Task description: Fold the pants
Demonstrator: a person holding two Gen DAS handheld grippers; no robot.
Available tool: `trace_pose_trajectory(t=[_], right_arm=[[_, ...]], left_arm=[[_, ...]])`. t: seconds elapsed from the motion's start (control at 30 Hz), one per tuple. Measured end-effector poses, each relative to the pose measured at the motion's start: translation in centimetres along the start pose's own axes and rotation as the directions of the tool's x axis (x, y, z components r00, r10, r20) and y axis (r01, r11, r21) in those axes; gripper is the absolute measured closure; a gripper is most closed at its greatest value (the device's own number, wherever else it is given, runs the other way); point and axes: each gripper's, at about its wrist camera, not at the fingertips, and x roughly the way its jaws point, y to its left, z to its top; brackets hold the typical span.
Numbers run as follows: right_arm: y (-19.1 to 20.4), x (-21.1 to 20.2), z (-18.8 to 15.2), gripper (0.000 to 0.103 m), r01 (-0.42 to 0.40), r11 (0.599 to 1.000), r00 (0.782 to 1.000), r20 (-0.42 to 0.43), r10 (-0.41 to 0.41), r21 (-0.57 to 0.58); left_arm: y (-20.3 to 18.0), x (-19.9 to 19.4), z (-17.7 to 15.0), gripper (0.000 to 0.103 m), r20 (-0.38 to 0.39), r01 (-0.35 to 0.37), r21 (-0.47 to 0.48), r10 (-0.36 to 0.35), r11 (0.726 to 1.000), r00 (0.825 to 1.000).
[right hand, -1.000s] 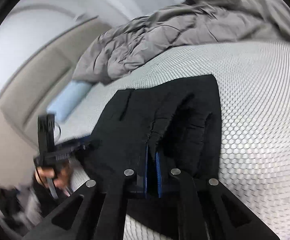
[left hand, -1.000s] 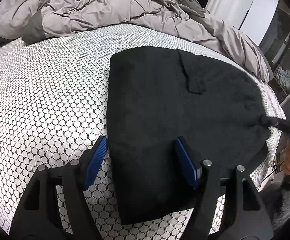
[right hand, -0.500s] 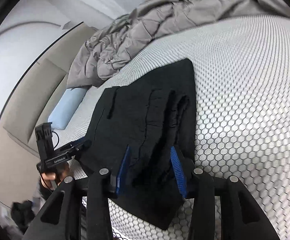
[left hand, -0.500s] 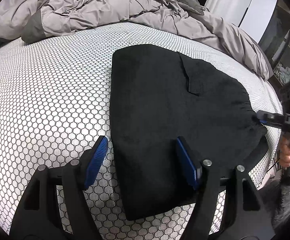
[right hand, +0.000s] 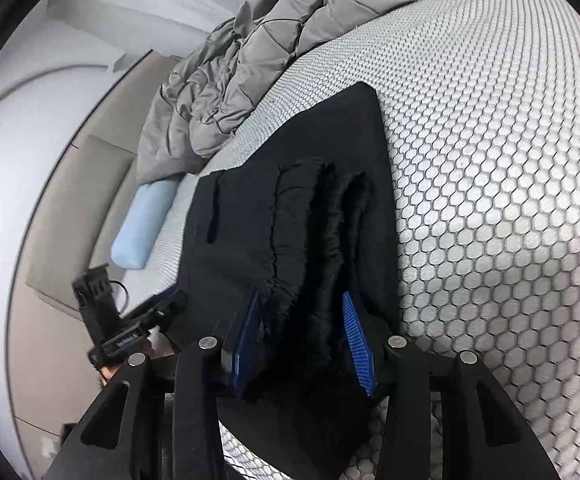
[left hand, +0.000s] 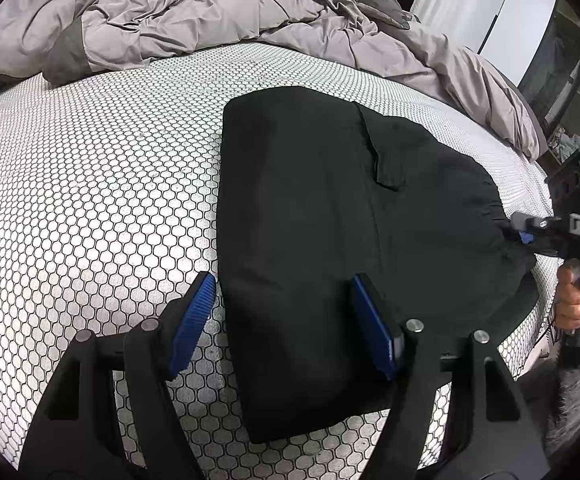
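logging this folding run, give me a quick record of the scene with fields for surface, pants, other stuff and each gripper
surface: bed with a honeycomb-patterned cover
pants: black pants, folded, flat on the bed
other stuff: grey duvet bunched behind; blue pillow at the edge
left gripper: open, straddling the pants' near edge
right gripper: open, gathered waistband between its pads

The pants [left hand: 329, 240] are matt black cloth, fuzzy at the waistband. The bed [left hand: 90, 200] cover is textured honeycomb-patterned fabric; the duvet [left hand: 210, 8] is crumpled grey cloth.
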Motion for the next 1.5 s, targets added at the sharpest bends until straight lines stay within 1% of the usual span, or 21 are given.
trace_pose_trajectory(t=[0.13,0.3,0.37,0.4,0.43,0.5,0.67,0.73,0.8,0.87,0.9,0.97,1.03,1.07,1.1,1.13,1.27,1.3,1.37,1.43,1.5], right_arm=[[1.2,-0.9,0.0,0.060,-0.095,0.994,0.995,0.025,0.097,-0.053],[0.6,1.3,-0.1,0.060,-0.091,0.994,0.996,-0.031,0.090,-0.056],[0.0,2.5,-0.2,0.066,-0.078,0.996,0.996,-0.047,0.076,-0.032],[0.3,2.5,0.0,0.074,-0.065,0.997,0.997,-0.042,0.063,-0.044],[0.8,2.1,0.1,0.081,-0.046,0.997,0.999,-0.026,0.044,-0.064],[2.4,0.9,0.0,0.086,-0.051,0.994,0.999,0.009,0.052,-0.102],[7.6,-3.5,-2.1,0.086,-0.096,0.967,0.990,0.075,0.116,-0.235],[8.3,-3.9,-3.4,0.086,-0.050,0.961,0.995,0.068,0.071,-0.272],[6.8,-2.3,-4.0,0.086,0.094,0.960,0.995,0.052,-0.083,-0.264],[4.3,0.1,-4.2,0.083,0.225,0.943,0.973,0.002,-0.231,-0.245],[3.4,0.8,-4.2,0.082,0.210,0.951,0.974,-0.034,-0.223,-0.226],[3.1,-0.4,-3.9,0.076,0.153,0.973,0.987,-0.031,-0.160,-0.171],[4.7,-2.4,-4.0,0.055,0.194,0.955,0.981,0.034,-0.191,-0.226],[5.6,-3.6,-4.4,0.047,0.228,0.934,0.973,0.094,-0.210,-0.274],[5.9,-4.1,-4.5,0.033,0.240,0.924,0.970,0.115,-0.215,-0.297],[5.9,-4.4,-4.7,0.025,0.263,0.915,0.964,0.128,-0.235,-0.307],[2.4,-2.9,-3.9,0.025,0.190,0.967,0.981,0.060,-0.182,-0.170],[1.3,-1.8,-3.6,0.027,0.194,0.973,0.981,0.025,-0.193,-0.125],[0.9,-0.7,-2.9,0.034,0.203,0.972,0.979,0.024,-0.202,-0.115],[0.7,-0.1,-2.2,0.057,0.148,0.983,0.988,0.048,-0.144,-0.107],[0.5,1.0,-1.2,0.064,0.126,0.988,0.991,0.064,-0.120,-0.089]], left_arm=[[-0.1,0.3,0.0,0.036,-0.001,-0.002,0.004,0.002,1.000,1.000],[-0.1,0.4,0.0,0.036,-0.002,-0.002,0.006,0.002,1.000,1.000],[-0.1,0.3,0.1,0.036,0.000,0.002,0.005,-0.002,1.000,1.000],[0.0,0.3,0.1,0.036,0.001,0.008,0.003,-0.008,1.000,1.000],[-0.1,0.2,0.2,0.036,0.001,0.012,-0.001,-0.012,1.000,1.000],[0.1,-0.1,0.4,0.036,0.002,0.039,-0.012,-0.039,0.999,0.999],[0.5,-1.1,0.7,0.036,0.017,0.090,-0.025,-0.089,0.996,0.996],[0.4,-1.1,0.6,0.036,0.003,0.091,-0.013,-0.091,0.996,0.996],[0.0,-1.2,0.5,0.036,-0.004,0.087,0.005,-0.087,0.996,0.996],[-0.7,-1.7,0.2,0.036,0.015,0.075,0.033,-0.076,0.997,0.997],[-1.2,-2.1,0.1,0.036,0.034,0.064,0.047,-0.066,0.997,0.997],[-2.7,-3.2,-0.3,0.036,0.086,0.049,0.104,-0.058,0.993,0.995],[-4.5,-3.5,-0.8,0.028,0.113,0.051,0.194,-0.074,0.980,0.991],[-5.4,-2.9,-1.2,0.027,0.092,0.041,0.237,-0.064,0.971,0.994],[-5.8,-2.4,-1.3,0.027,0.071,0.037,0.251,-0.056,0.967,0.996],[-6.1,-1.7,-1.6,0.027,0.047,0.038,0.252,-0.052,0.967,0.998],[-6.9,-0.1,-2.2,0.026,0.005,0.017,0.268,-0.019,0.963,1.000],[-7.0,-0.1,-2.3,0.024,0.007,0.016,0.271,-0.019,0.962,1.000],[-7.1,-0.1,-2.6,0.021,0.004,0.030,0.269,-0.032,0.963,0.999],[-7.2,0.0,-2.9,0.021,0.001,0.038,0.260,-0.040,0.965,0.999],[-7.2,0.0,-3.1,0.021,-0.001,0.049,0.247,-0.050,0.968,0.999]])
